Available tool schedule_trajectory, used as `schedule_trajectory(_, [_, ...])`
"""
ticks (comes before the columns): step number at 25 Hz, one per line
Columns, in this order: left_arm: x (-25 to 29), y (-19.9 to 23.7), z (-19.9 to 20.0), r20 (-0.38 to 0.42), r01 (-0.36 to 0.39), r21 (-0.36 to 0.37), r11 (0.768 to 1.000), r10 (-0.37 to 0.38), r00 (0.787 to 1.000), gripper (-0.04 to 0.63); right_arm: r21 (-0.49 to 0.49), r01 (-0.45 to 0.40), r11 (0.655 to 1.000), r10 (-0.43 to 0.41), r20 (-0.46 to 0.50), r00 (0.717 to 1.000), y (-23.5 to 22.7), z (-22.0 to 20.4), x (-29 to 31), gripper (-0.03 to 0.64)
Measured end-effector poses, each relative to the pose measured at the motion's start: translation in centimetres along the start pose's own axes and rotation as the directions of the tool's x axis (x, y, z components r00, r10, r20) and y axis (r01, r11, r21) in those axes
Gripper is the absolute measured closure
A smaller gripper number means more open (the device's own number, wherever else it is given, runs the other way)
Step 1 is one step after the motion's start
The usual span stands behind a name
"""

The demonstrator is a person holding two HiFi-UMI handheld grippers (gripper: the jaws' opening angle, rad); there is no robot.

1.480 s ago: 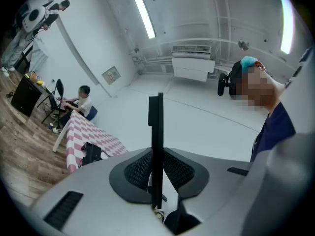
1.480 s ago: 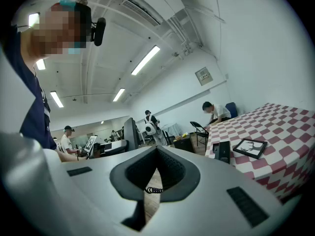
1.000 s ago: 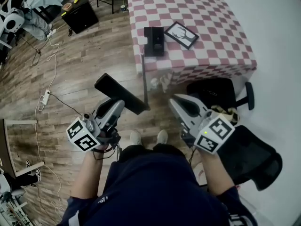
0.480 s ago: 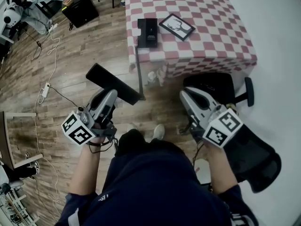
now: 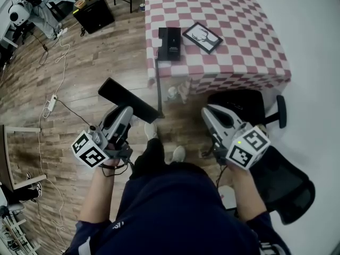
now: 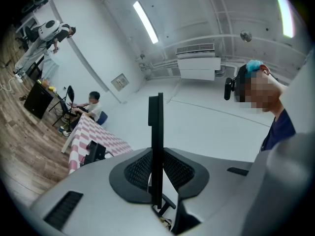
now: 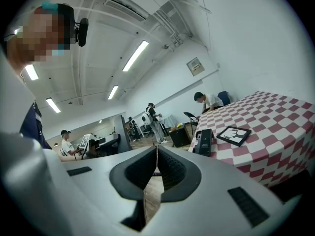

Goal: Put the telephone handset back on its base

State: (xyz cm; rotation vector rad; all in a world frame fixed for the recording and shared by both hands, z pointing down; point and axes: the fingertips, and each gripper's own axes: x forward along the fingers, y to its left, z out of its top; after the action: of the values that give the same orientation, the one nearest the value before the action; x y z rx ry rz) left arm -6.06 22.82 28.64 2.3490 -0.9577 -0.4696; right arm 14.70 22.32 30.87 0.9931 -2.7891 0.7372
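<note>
The black telephone handset (image 5: 130, 100) is a long flat bar held over the wooden floor, with my left gripper (image 5: 126, 115) shut on one end of it. In the left gripper view the handset (image 6: 156, 146) stands edge-on between the pads (image 6: 140, 168). The black base (image 5: 170, 44) stands at the near left edge of the checkered table (image 5: 239, 25), well ahead of both grippers, and shows small in both gripper views (image 6: 93, 152) (image 7: 203, 141). My right gripper (image 5: 211, 113) is shut with nothing in it, its jaws (image 7: 156, 154) meeting.
A framed picture (image 5: 202, 37) lies on the table right of the base. A black cord (image 5: 159, 84) hangs from the base down the table's side. A black office chair (image 5: 276, 169) stands at my right. A black cabinet (image 5: 93, 12) and seated people are far left.
One foot has stepped forward towards the table. Both grippers keep nearly the same place and the handset stays gripped.
</note>
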Motion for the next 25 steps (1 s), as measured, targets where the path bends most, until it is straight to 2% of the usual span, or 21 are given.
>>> schedule_trajectory(7, [1.7,5.0,2.0,-0.017,0.027,-0.023,0.999,-0.027,0.999,0.505,0.017,0.029,0.999,-0.029,-0.027,0.999,-1.2,0.8,4.9,0.6])
schedule_trajectory(12, [4.0,9.4,3.5,-0.065,0.065,-0.042,0.997,-0.068,0.996,0.505,0.046,0.06,0.997,-0.057,-0.059,0.997,-3.0,1.3,10.0,0.6])
schedule_trajectory(18, [6.4,14.3,5.6,-0.134,0.117,-0.058,0.991,-0.124,0.983,0.505,0.071,0.104,0.992,-0.099,-0.072,0.993,-4.9,2.9,15.9,0.6])
schedule_trajectory(25, [7.9,18.5,8.0,-0.18,0.163,-0.073,0.984,-0.174,0.968,0.505,0.081,0.133,0.988,-0.127,-0.077,0.989,-6.0,4.9,21.1,0.6])
